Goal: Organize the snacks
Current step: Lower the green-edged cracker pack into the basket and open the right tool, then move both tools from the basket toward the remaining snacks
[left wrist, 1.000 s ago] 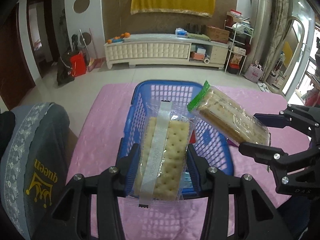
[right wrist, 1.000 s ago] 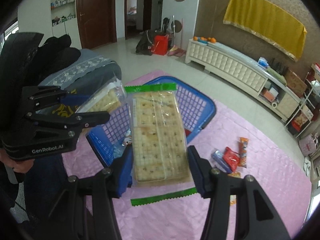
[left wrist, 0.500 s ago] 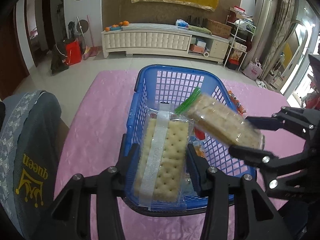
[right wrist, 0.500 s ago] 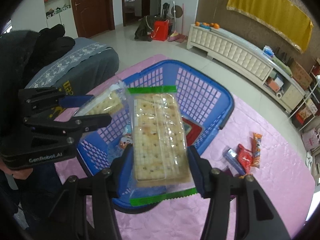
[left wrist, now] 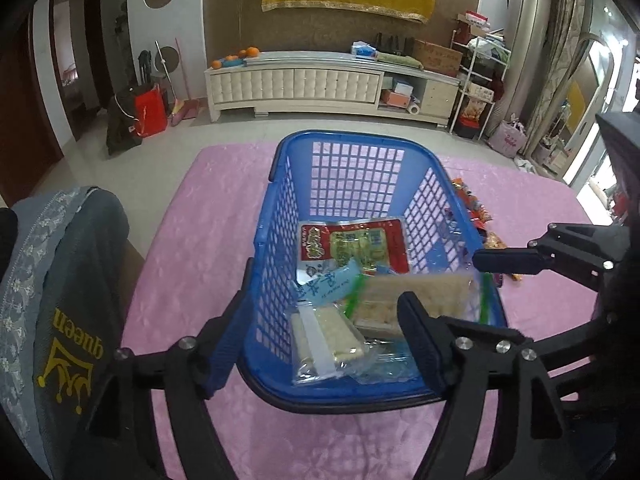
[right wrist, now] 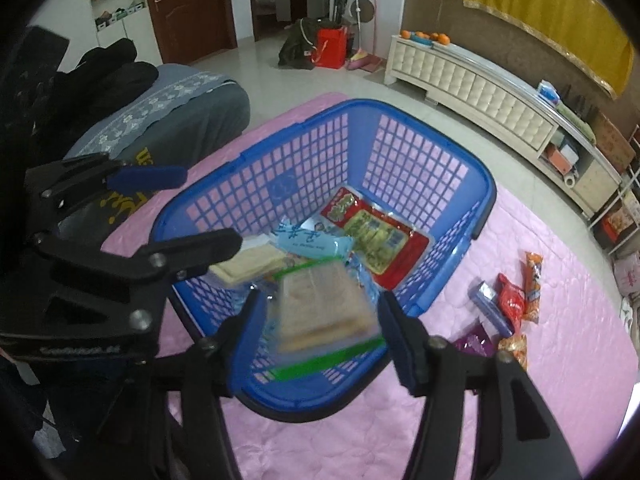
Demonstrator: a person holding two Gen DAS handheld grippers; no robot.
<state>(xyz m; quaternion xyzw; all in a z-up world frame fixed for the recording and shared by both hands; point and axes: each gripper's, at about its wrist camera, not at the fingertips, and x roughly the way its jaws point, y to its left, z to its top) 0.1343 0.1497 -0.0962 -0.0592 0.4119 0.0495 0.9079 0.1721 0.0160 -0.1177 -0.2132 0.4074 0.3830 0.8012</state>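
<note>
- Over the near end of the blue basket we see both grippers spread wide, with nothing between the fingers.
- The left gripper straddles the near rim; its left finger sits outside the left wall, its right finger above the inside.
- The right gripper hangs above the near right corner. In the left view, one of its fingers reaches in from the right at rim height.
- The plain cracker pack lies on the basket floor at the near left. Its long axis runs roughly near to far, tilted a little, with a pale strip along its length.
- The green-edged cracker pack is blurred in both views. In the right view its long axis runs along the gripper's line of sight, with one green seal toward the camera. We cannot tell whether it rests on the floor or is in the air.
- A light blue packet lies just beyond both packs, and a red and yellow packet lies flat mid-basket.
- The basket stands on a pink cloth.
- Loose snacks lie on the cloth to the right of the basket.
- A grey cushion lies at the left.
</note>
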